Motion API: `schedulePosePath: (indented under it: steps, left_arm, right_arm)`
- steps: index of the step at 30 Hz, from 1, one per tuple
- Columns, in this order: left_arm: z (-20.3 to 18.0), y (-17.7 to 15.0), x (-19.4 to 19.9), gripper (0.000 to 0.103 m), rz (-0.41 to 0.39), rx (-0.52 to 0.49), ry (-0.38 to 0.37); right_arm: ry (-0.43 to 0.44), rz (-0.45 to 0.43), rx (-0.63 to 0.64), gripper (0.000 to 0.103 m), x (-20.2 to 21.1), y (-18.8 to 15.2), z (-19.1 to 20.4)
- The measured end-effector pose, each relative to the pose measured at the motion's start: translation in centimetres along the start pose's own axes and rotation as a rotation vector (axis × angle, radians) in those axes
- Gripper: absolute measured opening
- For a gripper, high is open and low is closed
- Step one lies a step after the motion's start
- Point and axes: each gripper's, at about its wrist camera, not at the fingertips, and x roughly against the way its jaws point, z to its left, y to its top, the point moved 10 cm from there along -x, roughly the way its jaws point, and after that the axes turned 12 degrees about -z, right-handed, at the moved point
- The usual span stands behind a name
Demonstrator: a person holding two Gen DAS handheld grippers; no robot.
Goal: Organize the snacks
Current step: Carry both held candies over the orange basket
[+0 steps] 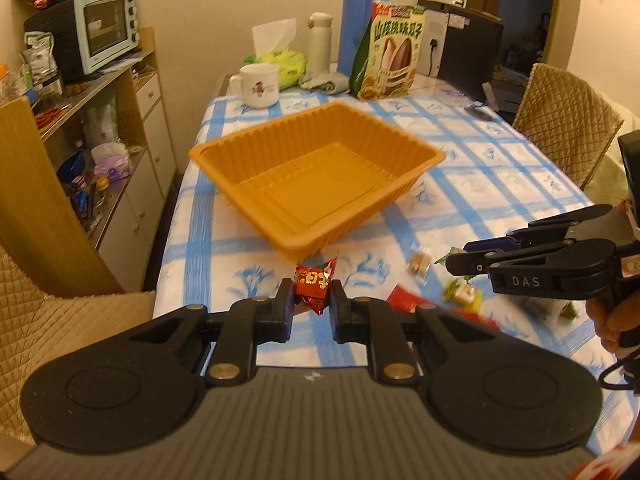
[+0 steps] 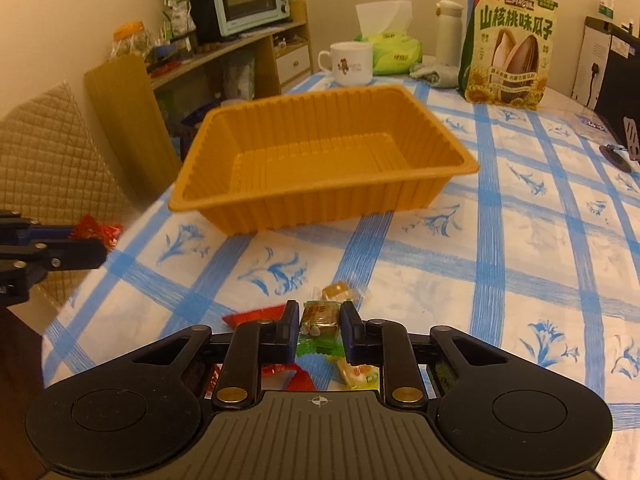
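An empty orange plastic tray stands mid-table. My left gripper is shut on a red wrapped candy, held above the table in front of the tray's near corner; it also shows in the right wrist view. My right gripper is shut on a green-wrapped brown candy just above a pile of loose snacks. It shows from the side in the left wrist view. A small tan candy lies on the cloth.
More wrapped candies and a red packet lie near the table's front. A sunflower-seed bag, mug, tissues, flask and blue thermos stand at the back. Chairs flank the table.
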Motion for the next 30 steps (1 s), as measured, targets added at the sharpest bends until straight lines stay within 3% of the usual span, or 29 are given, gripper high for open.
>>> schedulePosePath:
  steps: [9,19,30]
  left_arm:
    - [-1.1,4.7,-3.5,0.016,-0.051,-0.022,-0.050]
    - [-0.4,8.6,-9.3,0.016,-0.062,-0.025,-0.051]
    - [0.7,8.5,-15.2,0.016,0.021,0.033,-0.058]
  right_arm:
    - [0.011,-0.086,-0.061,0.022,0.7,5.5,-0.7]
    - [0.025,-0.151,-0.111,0.022,-3.3,11.2,-1.8]
    - [0.012,-0.108,-0.160,0.022,-9.3,12.2,-3.9]
